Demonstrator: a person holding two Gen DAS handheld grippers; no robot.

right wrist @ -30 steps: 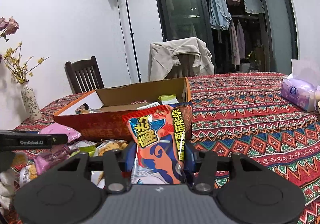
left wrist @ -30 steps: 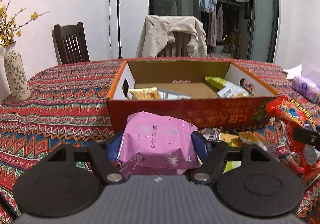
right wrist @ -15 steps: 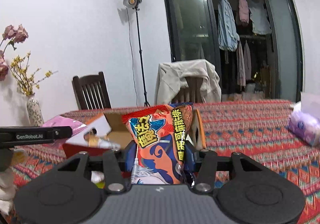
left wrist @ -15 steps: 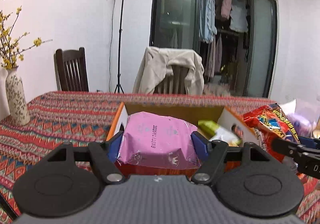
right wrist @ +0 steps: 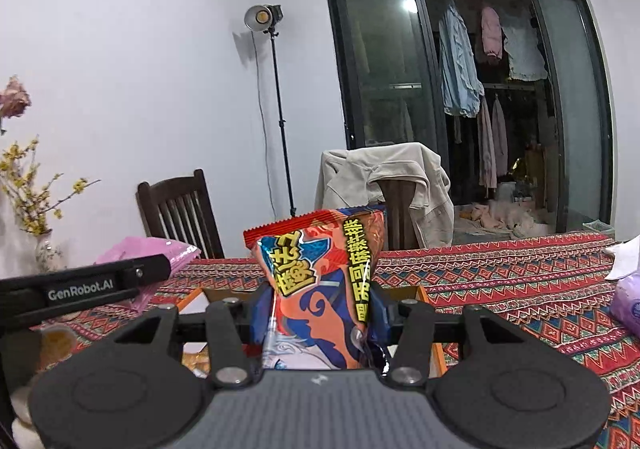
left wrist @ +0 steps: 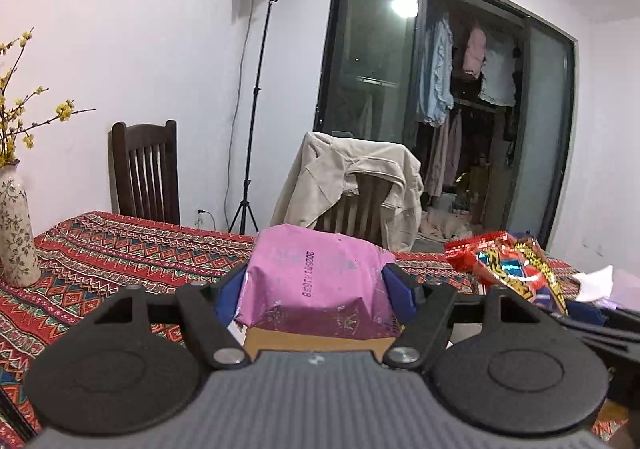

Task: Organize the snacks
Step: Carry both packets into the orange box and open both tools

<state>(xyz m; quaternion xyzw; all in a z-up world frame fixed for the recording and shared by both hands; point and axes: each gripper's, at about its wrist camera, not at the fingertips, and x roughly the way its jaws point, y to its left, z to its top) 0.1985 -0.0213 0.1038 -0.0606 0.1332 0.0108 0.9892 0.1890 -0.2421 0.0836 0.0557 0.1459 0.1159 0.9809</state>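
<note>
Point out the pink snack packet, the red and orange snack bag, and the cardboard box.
pink snack packet (left wrist: 316,273): left wrist view, middle of its flat pink face.
red and orange snack bag (right wrist: 320,289): right wrist view, centre of its printed front.
cardboard box (right wrist: 434,353): right wrist view, orange right-hand rim.

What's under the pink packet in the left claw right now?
Just below the pink packet a strip of brown cardboard shows, probably the box. The packet and the left claw cover the rest, so its contents cannot be seen.
</note>
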